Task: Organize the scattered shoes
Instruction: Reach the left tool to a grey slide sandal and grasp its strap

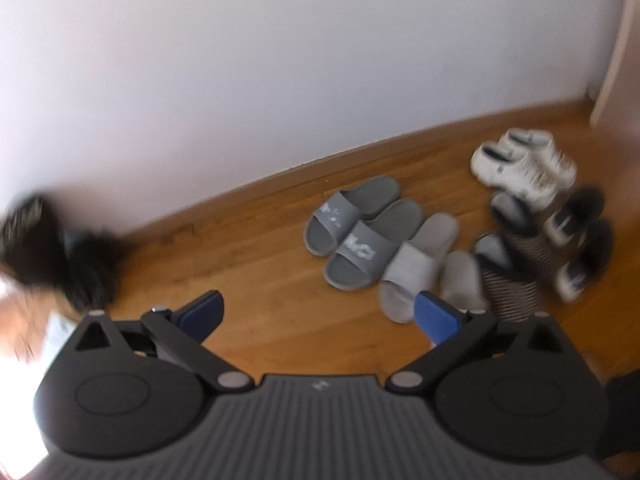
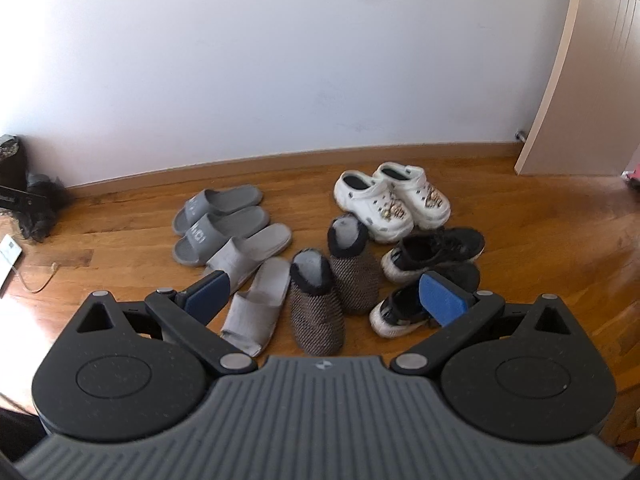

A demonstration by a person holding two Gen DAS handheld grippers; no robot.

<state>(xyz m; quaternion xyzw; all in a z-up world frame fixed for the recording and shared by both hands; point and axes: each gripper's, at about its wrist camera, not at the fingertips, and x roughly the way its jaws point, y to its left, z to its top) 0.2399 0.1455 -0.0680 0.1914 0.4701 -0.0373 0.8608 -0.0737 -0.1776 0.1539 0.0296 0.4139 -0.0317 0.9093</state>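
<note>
Daylight from my left, one feed sharp and one smeared.

My left wrist view is blurred throughout, with blown-out glare at its lower-left edge; my right wrist view is crisp, the wooden floor (image 2: 560, 220) glossy with reflections. Both bend strongly toward dark corners.

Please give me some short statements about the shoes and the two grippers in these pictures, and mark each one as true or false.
1. Both grippers are open and hold nothing. True: the left gripper and the right gripper are empty.
2. The white clogs lie nearest to the wall. True.
3. The dark grey slides lie on the right of the group. False: they are on the left.
4. The brown knitted slippers stand between the light grey slides and the black sneakers. True.
5. The shoes rest on a carpet. False: on a wooden floor.
</note>
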